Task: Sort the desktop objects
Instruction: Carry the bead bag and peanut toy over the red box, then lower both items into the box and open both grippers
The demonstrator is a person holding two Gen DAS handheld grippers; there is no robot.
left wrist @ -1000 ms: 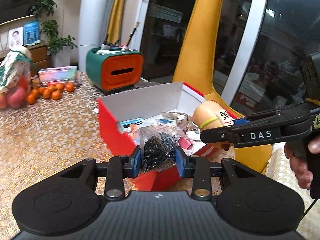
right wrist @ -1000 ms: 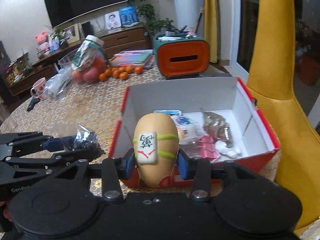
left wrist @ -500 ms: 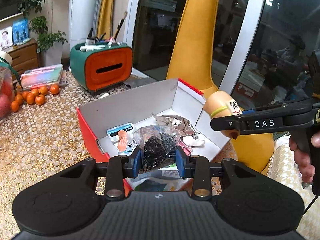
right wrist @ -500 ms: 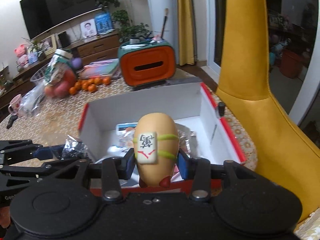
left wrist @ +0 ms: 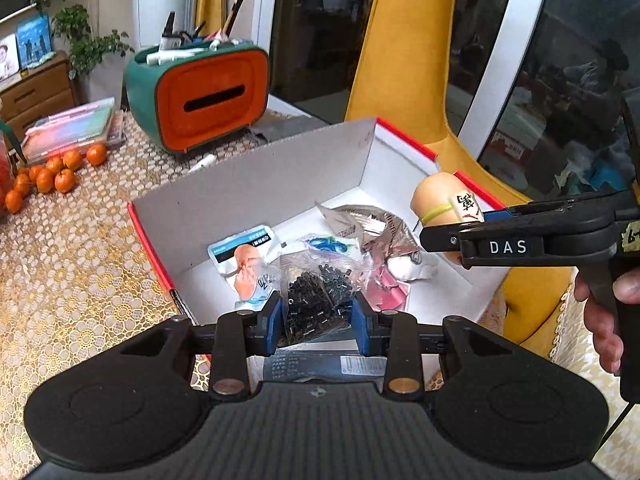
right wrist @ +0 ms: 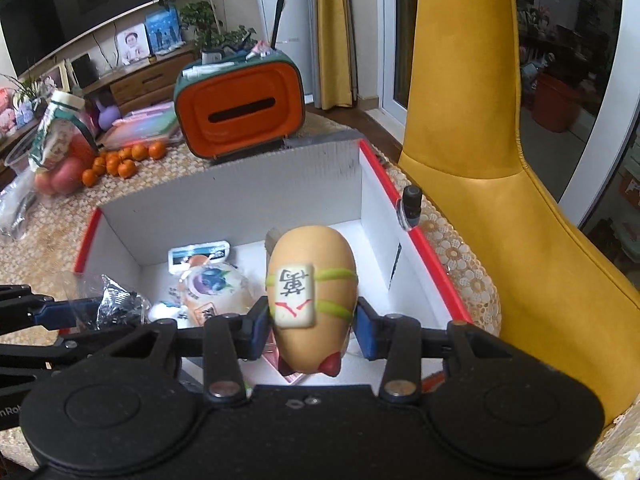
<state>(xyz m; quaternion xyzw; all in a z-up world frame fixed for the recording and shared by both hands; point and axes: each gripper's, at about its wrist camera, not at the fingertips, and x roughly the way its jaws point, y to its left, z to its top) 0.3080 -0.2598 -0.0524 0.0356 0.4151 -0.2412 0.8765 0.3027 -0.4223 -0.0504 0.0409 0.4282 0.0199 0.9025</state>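
Note:
My left gripper (left wrist: 318,316) is shut on a clear bag of small black parts (left wrist: 320,300) and holds it over the near side of the red box (left wrist: 256,184). My right gripper (right wrist: 312,320) is shut on a tan egg-shaped toy with a mahjong tile (right wrist: 310,296) and holds it above the box (right wrist: 420,248), toward its right side. The toy also shows in the left wrist view (left wrist: 444,204), and the bag in the right wrist view (right wrist: 116,304). Several packets (left wrist: 244,256) and a silver pouch (left wrist: 372,220) lie in the box.
An orange and green tissue box with pens on top (left wrist: 200,92) stands behind the red box. Small oranges (left wrist: 52,172) and a stack of books (left wrist: 68,128) lie at the left. A yellow chair (right wrist: 480,160) stands close at the right. A small dark bottle (right wrist: 410,204) sits by the box rim.
Both grippers have moved forward and over the red box with their objects still held. The box's inside shows more fully now.

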